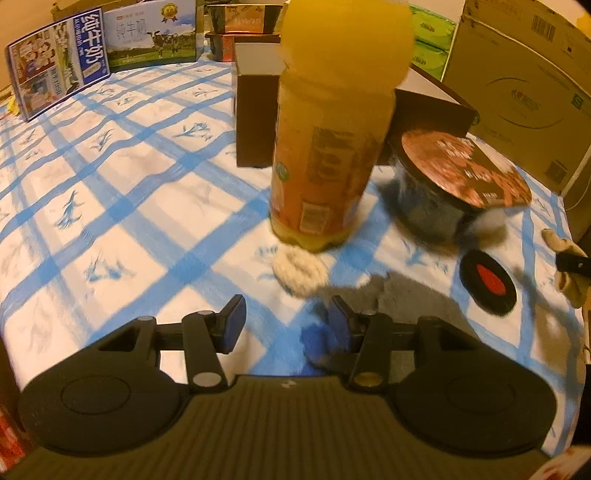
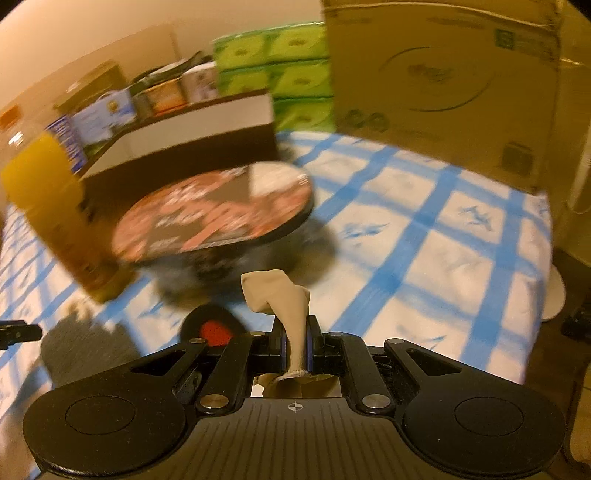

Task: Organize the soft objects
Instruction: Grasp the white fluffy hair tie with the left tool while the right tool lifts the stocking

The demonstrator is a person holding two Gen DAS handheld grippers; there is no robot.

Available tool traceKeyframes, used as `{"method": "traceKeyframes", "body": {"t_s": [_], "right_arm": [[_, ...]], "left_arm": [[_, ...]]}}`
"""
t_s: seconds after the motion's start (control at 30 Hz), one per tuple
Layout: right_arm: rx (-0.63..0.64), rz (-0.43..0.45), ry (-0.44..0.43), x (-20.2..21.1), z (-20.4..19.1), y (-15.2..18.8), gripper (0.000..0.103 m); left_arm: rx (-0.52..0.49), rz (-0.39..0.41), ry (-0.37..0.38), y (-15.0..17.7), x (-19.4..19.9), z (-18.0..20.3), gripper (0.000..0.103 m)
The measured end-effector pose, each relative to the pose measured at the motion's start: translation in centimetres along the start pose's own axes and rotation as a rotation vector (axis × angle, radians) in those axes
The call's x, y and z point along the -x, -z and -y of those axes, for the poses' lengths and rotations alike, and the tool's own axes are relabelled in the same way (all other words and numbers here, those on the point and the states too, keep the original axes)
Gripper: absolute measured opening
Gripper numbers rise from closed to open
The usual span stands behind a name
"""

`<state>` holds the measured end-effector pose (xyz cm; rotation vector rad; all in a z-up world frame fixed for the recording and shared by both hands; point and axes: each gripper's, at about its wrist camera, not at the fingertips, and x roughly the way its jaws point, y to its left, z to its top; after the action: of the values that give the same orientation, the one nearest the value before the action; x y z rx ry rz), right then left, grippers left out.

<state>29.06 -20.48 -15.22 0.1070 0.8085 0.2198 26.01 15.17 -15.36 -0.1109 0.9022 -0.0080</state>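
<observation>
With the right gripper (image 2: 296,347) clamped on a beige soft cloth piece (image 2: 286,299) and the left gripper (image 1: 286,325) apart and empty, the fluffy cream ring (image 1: 300,271) by the tall orange juice bottle (image 1: 328,147) is, I judge, still unsorted.

The blue milk carton (image 1: 59,62) at the far left of the checked surface carried large white Chinese characters reading 纯牛奶, and the neighbouring carton with cows (image 1: 151,35) bore the same three characters in a paler print. Print on the orange bottle's label (image 1: 325,162), the bowl lid (image 1: 465,166) and the cardboard box (image 1: 524,85) was too blurred to read.
</observation>
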Motion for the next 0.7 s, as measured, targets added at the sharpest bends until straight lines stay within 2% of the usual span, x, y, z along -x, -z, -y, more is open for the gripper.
{"method": "traceKeyframes", "body": {"t_s": [0.2,0.33,0.63,0.7], "right_arm": [[-0.042,0.025,0.054,-0.6,2.4,-1.3,0.010],[-0.069,0.031,0.075,-1.0,3.6,-1.7,0.010],[-0.101,0.024,0.083,-1.5,5.1,-1.8,0.010],[-0.100,0.021,0.081,-1.5,5.1,-1.7,0.010]], "left_arm": [[-0.027,0.003,0.037,-2.1,-2.7,0.0,0.046],[-0.024,-0.034,0.060,-2.8,-5.0,0.1,0.046],[-0.084,-0.093,0.023,-2.4,-8.0,1.1,0.046],[-0.096,-0.091,0.018,-2.3,-8.2,1.2,0.042]]}}
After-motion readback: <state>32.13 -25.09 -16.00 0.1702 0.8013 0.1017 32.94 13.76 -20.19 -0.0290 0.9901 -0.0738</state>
